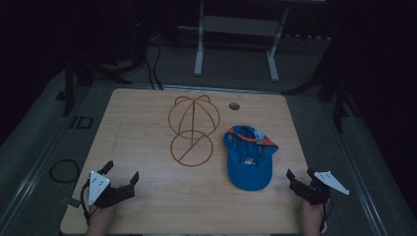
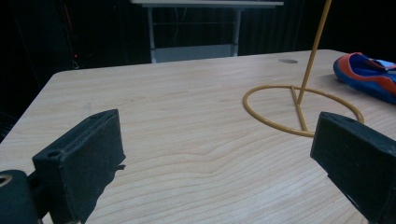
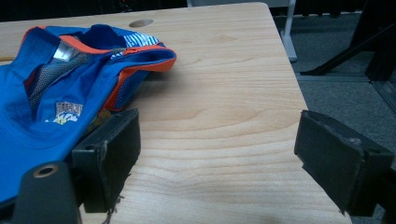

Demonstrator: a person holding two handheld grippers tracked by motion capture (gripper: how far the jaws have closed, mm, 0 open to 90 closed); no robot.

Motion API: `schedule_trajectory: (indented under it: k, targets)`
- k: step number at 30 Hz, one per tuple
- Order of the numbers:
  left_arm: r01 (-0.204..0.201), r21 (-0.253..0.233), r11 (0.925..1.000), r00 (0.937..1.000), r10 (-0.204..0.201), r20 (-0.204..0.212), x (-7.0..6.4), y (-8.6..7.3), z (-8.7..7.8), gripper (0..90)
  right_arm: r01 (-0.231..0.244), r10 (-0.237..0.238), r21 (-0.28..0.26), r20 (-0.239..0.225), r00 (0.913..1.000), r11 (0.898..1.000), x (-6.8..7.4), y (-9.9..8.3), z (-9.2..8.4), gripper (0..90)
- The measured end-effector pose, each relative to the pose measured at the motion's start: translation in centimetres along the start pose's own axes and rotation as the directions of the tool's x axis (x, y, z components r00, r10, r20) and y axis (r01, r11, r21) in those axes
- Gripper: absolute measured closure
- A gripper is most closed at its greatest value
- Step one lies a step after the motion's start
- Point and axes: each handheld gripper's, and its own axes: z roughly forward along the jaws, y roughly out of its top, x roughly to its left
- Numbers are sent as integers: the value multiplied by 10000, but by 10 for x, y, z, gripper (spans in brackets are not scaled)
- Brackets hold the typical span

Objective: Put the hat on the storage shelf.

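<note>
Dim surroundings are framing the wooden bench (image 1: 147, 206), where both grippers, left (image 1: 120, 178) and right (image 1: 301, 175), are waiting wide-jawed; hanging the blue cap (image 1: 248, 160) on the wire stand (image 1: 193, 129) probably calls for grasping first.

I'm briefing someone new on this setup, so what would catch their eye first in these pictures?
The bright blue cap with orange trim, lying upside down on the right half of the wooden table. Next, the yellow wire hat stand standing at the table's middle, left of the cap. An open hand-held gripper waits at each near corner: left, right.
</note>
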Motion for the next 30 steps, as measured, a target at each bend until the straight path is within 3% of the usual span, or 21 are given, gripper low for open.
schedule_trajectory:
  k: [4,18,24,30]
  targets:
    - [-32,28,10000,10000,32,-15,-1,0,1,29,17,-18,-34,-96,10000,10000,0,0,0,155]
    - [-4,10,10000,10000,4,-10,-1,1,1,29,-924,902,-165,-1032,9906,9956,-7,10,-4,154]
    - [41,26,10000,10000,-41,12,0,1,1,29,-1026,1055,486,-610,9926,9935,-14,18,2,154]
    - [97,7,10000,10000,-97,0,0,1,1,29,-704,744,544,-769,9943,9960,-14,33,7,153]
